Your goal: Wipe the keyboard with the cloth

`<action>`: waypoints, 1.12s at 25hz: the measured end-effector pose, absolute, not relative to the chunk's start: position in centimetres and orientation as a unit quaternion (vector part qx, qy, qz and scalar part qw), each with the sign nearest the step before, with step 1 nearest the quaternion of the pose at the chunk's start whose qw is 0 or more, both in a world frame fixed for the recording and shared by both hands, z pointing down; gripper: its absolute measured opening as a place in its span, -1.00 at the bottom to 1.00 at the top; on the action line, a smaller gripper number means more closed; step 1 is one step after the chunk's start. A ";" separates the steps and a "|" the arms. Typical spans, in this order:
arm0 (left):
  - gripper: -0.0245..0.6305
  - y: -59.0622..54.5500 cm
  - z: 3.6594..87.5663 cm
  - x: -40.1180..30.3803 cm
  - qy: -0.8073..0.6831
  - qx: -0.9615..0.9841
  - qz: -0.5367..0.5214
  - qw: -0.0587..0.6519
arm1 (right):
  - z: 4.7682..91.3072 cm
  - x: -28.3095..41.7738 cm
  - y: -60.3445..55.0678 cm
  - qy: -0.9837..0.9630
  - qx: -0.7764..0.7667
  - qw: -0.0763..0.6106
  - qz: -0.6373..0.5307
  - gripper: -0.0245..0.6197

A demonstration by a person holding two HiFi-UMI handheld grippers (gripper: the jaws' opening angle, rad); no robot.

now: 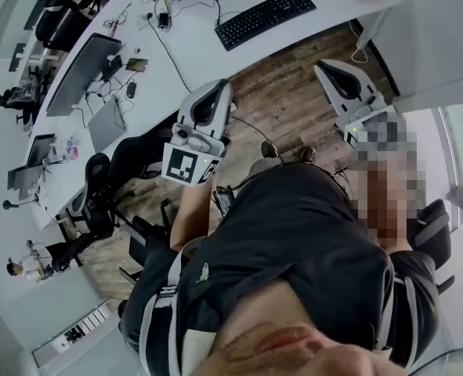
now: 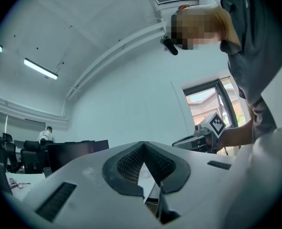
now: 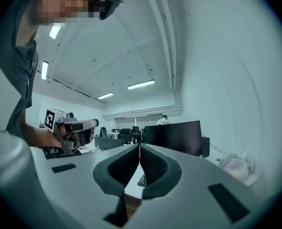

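Dark shirt, left hand-held gripper, right hand-held gripper (both closed), keyboard beyond

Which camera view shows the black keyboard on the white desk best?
The head view: the whole black keyboard lies on the white desk. The right gripper view shows only a corner of it beyond the jaws; the left gripper view shows none.

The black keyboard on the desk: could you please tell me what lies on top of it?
Nothing lies on the keyboard; its keys show bare in the head view. The desk surface beneath it is covered.
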State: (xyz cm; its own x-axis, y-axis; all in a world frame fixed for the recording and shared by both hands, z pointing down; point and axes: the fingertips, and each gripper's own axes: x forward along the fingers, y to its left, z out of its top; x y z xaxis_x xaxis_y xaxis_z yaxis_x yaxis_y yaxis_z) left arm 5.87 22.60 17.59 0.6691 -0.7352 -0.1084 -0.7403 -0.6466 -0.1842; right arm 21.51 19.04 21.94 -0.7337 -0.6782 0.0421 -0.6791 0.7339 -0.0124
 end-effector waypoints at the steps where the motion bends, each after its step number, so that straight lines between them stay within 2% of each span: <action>1: -0.92 22.1 17.5 5.9 0.408 -0.907 0.012 0.107 | 22.0 21.6 18.6 -0.931 0.364 0.017 0.015 -0.90; 14: -0.92 15.4 19.4 3.1 0.388 -0.917 0.035 0.090 | 23.8 18.7 13.1 -0.922 0.383 0.047 0.029 -0.90; 21: -0.92 11.2 19.5 -2.2 0.391 -0.913 0.057 0.099 | 23.1 13.6 8.8 -0.922 0.380 0.066 0.022 -0.90; 28: -0.92 6.8 20.8 -5.5 0.381 -0.919 0.066 0.072 | 23.3 9.4 4.5 -0.921 0.382 0.064 0.051 -0.90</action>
State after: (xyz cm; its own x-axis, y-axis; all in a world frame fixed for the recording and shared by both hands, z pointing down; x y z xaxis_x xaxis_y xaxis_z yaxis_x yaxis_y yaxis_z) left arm -5.52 6.79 20.77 0.7012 -0.6908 -0.1764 -0.7099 -0.6995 -0.0820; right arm 9.42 4.52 23.25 -0.7005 -0.6962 0.1568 -0.7092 0.7036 -0.0441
